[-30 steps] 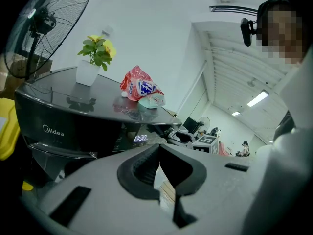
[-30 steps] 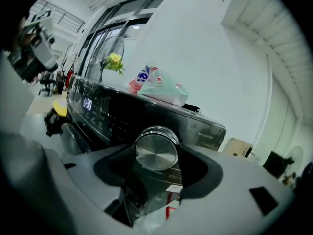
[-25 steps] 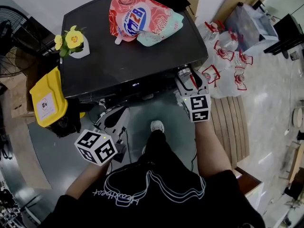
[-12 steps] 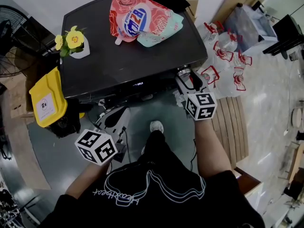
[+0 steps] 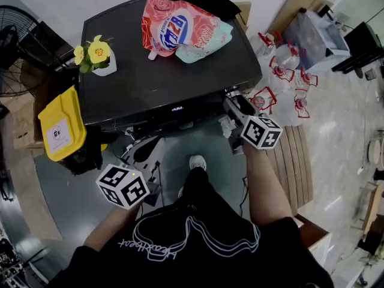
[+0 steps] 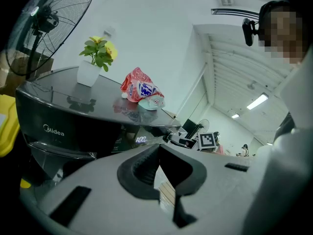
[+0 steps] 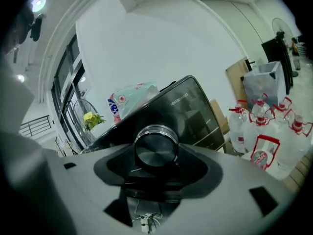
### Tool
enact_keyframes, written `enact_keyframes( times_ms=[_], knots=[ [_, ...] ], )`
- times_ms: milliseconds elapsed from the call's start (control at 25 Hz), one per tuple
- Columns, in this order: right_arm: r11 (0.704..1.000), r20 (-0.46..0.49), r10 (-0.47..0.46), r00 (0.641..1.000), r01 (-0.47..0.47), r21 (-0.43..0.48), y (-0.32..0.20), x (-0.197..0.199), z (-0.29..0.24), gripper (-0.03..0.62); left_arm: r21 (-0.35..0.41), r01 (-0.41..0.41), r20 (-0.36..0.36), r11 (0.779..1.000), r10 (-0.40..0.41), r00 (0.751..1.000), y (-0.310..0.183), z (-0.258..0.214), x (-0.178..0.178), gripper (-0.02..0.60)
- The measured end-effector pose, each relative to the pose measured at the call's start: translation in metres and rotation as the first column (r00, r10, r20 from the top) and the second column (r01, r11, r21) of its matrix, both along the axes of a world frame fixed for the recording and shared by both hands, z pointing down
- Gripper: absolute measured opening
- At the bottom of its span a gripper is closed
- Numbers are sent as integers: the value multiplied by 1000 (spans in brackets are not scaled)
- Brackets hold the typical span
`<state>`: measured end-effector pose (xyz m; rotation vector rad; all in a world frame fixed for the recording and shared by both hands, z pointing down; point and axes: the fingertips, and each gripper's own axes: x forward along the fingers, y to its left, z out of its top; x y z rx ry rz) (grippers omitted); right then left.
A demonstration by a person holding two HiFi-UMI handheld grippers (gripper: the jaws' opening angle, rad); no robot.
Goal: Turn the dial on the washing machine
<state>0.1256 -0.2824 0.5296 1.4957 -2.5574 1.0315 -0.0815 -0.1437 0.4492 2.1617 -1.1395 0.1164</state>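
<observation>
The dark washing machine (image 5: 162, 77) stands in front of me, its lit display (image 5: 178, 108) on the front panel. Its round metal-rimmed dial (image 7: 155, 148) sits at the panel's right end (image 5: 233, 93). My right gripper (image 5: 236, 102) is shut on the dial, one black pad on each side of it (image 7: 155, 153). My left gripper (image 5: 143, 152) hangs low and back from the machine's front, touching nothing. In the left gripper view its jaws (image 6: 159, 155) meet at the tips with nothing between them.
On the machine's lid lie a red detergent pouch (image 5: 180, 26) and a small pot of yellow flowers (image 5: 96, 56). A yellow container (image 5: 60, 125) and a fan (image 5: 12, 47) stand at the left. Several water bottles (image 5: 282, 77) crowd the floor at the right.
My right gripper has rolled about its own line while staying on the dial; its marker cube has swung out to the right. The left gripper has not moved.
</observation>
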Motion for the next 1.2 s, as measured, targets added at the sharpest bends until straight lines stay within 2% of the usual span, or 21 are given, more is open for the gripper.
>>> enact_keyframes(
  times_ms=[80,160,280,360,520,600,720,840,920,1080,1200],
  knots=[
    [1000,60,14,998,-12,-29,0,1,1,281,3,-1,6,1000,1,1000,-1,0,0,5],
    [996,160,41,986,-28,-81,1,2,4,281,8,-4,18,1000,4,1000,-1,0,-1,5],
    [988,330,89,940,-40,-152,1,1,2,281,8,-7,17,1000,7,1000,-1,2,0,5],
    [984,369,106,923,-44,-172,1,1,2,281,6,-8,13,1000,8,1000,-2,3,-1,5],
    [978,378,128,917,-54,-200,3,1,3,282,2,-15,15,1000,15,1000,-1,3,-4,5],
    [977,327,138,935,-76,-197,4,4,4,285,5,-20,15,1000,20,1000,-1,2,-4,5],
    [989,195,115,974,-94,-115,3,9,-4,331,16,-33,16,999,32,999,-2,-3,-4,5],
    [997,31,70,997,-70,-21,10,12,-21,344,23,-42,18,999,41,999,-1,-7,-5,5],
    [999,-94,28,995,-24,44,22,7,-37,342,22,-42,21,999,41,999,1,-9,-6,5],
    [975,-259,-92,961,140,172,61,-23,-86,267,29,-50,8,998,49,999,9,-15,-4,5],
    [957,-296,-134,946,201,211,97,-43,-119,179,55,-70,-3,996,71,997,21,-30,-2,5]
  ],
)
